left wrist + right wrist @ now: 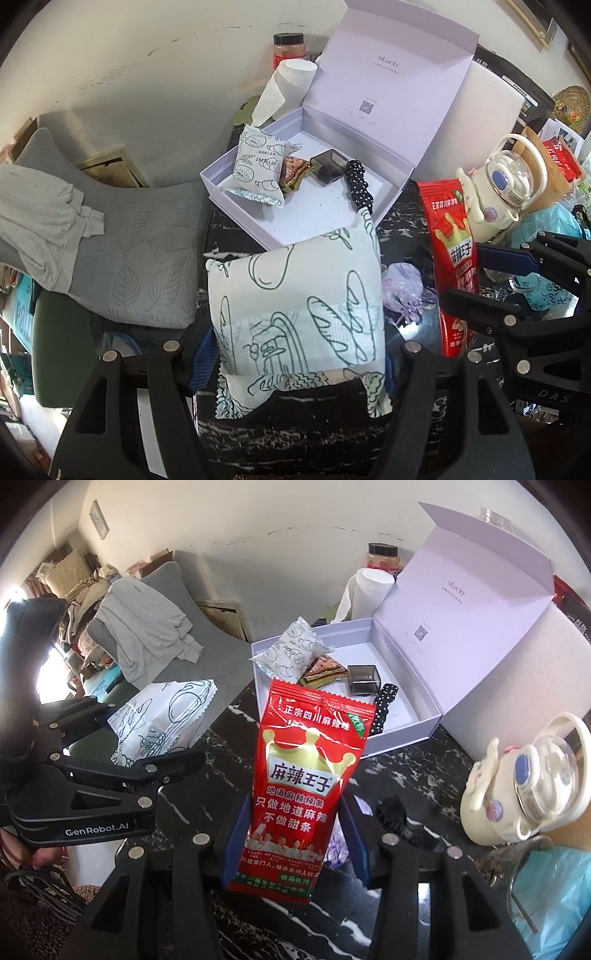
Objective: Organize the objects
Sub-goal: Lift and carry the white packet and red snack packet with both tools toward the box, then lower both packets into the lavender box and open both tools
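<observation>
My left gripper (297, 363) is shut on a pale green bread packet (295, 295), held up just short of the open lilac box (328, 221). In the right wrist view that same packet (166, 716) hangs at the left in the left gripper (147, 734). My right gripper (293, 834) is shut on a red snack bag (306, 775), upright in front of the box (406, 734). The red bag (452, 266) also shows at the right of the left wrist view. Inside the box lie a smaller bread packet (258, 166), a layered snack (293, 173), a dark cube (328, 164) and a dotted black band (360, 188).
A black marble tabletop (258, 934) carries the box, a toilet roll (291, 85), a red-labelled jar (290, 48) and a cream teapot-shaped bottle (524, 786). A crumpled purple wrapper (402, 291) lies by the red bag. A grey cushion (144, 266) with clothing sits left.
</observation>
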Action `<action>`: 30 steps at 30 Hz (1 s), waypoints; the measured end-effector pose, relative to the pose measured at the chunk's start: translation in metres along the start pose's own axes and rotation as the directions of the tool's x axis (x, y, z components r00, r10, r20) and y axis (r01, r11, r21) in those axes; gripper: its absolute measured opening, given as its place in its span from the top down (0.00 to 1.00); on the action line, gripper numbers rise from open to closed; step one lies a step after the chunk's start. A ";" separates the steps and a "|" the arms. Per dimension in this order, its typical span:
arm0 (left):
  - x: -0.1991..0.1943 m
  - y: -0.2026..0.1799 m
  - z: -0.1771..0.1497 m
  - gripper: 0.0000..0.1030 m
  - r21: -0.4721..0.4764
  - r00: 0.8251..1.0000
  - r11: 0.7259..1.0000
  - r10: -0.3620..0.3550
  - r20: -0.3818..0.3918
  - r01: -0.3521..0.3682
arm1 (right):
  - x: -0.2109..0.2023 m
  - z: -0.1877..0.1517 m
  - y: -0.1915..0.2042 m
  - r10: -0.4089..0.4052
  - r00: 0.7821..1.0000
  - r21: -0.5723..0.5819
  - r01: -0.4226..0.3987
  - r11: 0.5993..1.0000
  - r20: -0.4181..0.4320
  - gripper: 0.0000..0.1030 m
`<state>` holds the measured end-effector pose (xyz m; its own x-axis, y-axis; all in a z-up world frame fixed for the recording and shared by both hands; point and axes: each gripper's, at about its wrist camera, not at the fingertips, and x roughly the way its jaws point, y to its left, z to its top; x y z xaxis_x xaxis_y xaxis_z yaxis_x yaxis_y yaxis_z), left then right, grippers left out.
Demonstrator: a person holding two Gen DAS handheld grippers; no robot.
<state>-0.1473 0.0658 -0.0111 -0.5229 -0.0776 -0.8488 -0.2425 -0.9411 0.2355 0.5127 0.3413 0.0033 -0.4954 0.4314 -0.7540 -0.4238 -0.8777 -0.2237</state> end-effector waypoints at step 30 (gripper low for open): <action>0.107 0.039 0.124 0.35 0.107 0.999 0.994 -0.037 -0.013 0.038 | 0.086 0.102 -0.053 -0.013 0.998 0.027 0.014 1.000 -0.053 0.53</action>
<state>-0.3141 0.0613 -0.0341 -0.5027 -0.0468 -0.8632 -0.3485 -0.9028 0.2519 0.4155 0.4457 0.0135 -0.4486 0.4310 -0.7829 -0.4511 -0.8654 -0.2179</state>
